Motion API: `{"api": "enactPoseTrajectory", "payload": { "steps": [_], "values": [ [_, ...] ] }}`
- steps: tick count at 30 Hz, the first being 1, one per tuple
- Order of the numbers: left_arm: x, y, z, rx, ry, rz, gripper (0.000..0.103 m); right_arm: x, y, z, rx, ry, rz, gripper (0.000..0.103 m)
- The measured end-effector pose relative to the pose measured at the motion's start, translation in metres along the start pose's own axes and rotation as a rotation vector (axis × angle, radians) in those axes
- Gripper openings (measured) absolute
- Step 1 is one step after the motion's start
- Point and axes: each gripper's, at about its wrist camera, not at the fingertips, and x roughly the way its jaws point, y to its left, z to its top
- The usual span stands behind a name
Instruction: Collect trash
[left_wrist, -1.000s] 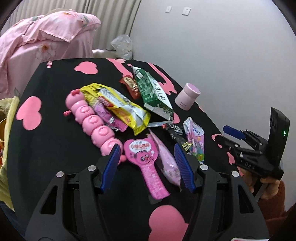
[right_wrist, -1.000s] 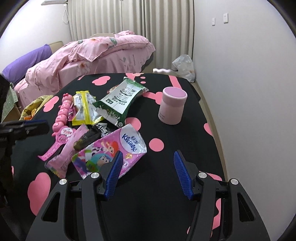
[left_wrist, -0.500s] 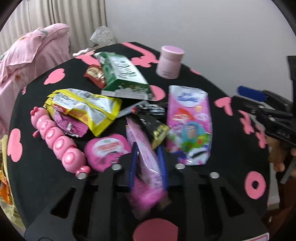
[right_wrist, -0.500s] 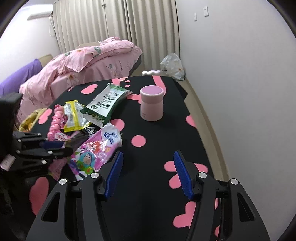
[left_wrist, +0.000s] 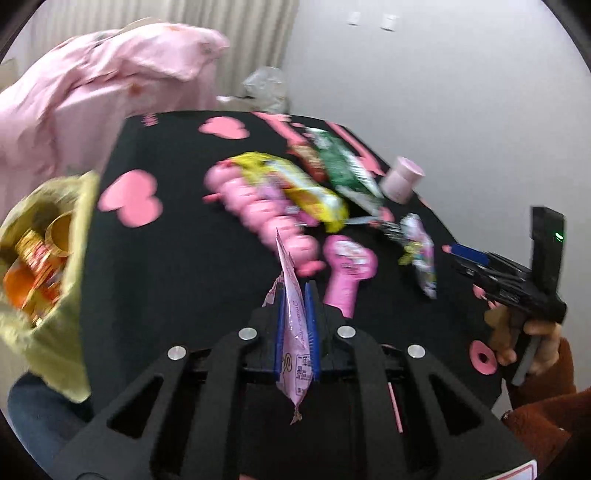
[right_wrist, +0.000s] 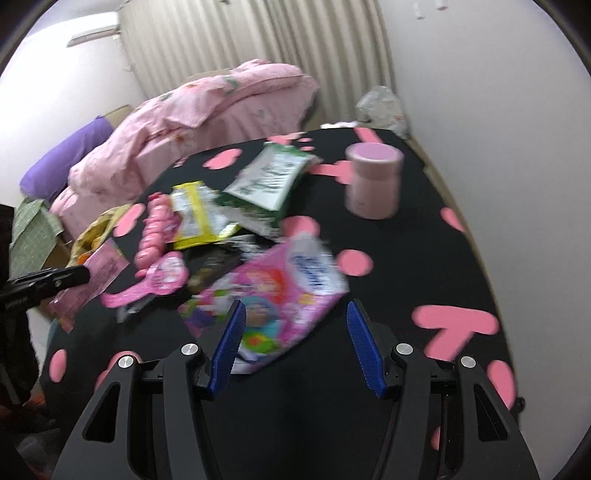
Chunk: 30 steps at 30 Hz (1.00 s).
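Note:
My left gripper (left_wrist: 294, 291) is shut on a thin pink wrapper (left_wrist: 297, 369), held edge-up above the black table (left_wrist: 177, 280). The right wrist view shows the same wrapper (right_wrist: 101, 271) hanging from the left gripper (right_wrist: 74, 275) at the far left. A yellow-green trash bag (left_wrist: 66, 206) with orange and red rubbish inside gapes at the table's left edge. My right gripper (right_wrist: 295, 325) stands open just above a pink cartoon tissue pack (right_wrist: 284, 291), with nothing between its pads. It also shows from the side as the right gripper (left_wrist: 469, 254), held by a hand in a brown sleeve.
Litter lies across the table: a pink caterpillar toy (left_wrist: 255, 210), a yellow snack wrapper (left_wrist: 306, 188), a green carton (left_wrist: 347, 173), a pink paddle-shaped packet (left_wrist: 349, 266), a black wrapper (right_wrist: 214, 264) and a pink jar (right_wrist: 375, 181). A pink-covered bed (right_wrist: 207, 103) stands behind.
The left gripper closed on the pink wrapper, lifted it off the table and swung left, bringing the bag into view. The right gripper stayed open and now hangs over the tissue pack.

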Motion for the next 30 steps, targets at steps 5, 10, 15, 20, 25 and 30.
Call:
{"api": "enactPoseTrajectory", "payload": {
  "steps": [5,10,15,20,25,30],
  "values": [
    [0.005,0.035,-0.011,-0.086,0.018,0.132,0.011,0.006,0.05,0.013,-0.089,-0.008,0.068,0.054],
    [0.004,0.045,-0.017,-0.125,0.015,0.117,0.023,0.029,0.115,0.025,-0.286,-0.004,0.046,0.054],
    [-0.011,0.049,-0.019,-0.151,-0.032,0.099,0.04,0.057,0.155,0.02,-0.425,0.038,0.026,0.054],
    [-0.015,0.056,-0.022,-0.174,-0.037,0.103,0.042,0.062,0.161,-0.002,-0.526,0.091,-0.042,0.054],
    [-0.015,0.058,-0.024,-0.188,-0.037,0.097,0.042,0.044,0.136,-0.02,-0.579,0.101,-0.183,0.054],
    [-0.016,0.056,-0.025,-0.192,-0.046,0.079,0.042,0.02,0.102,-0.012,-0.403,0.095,-0.059,0.054]
  ]
}}
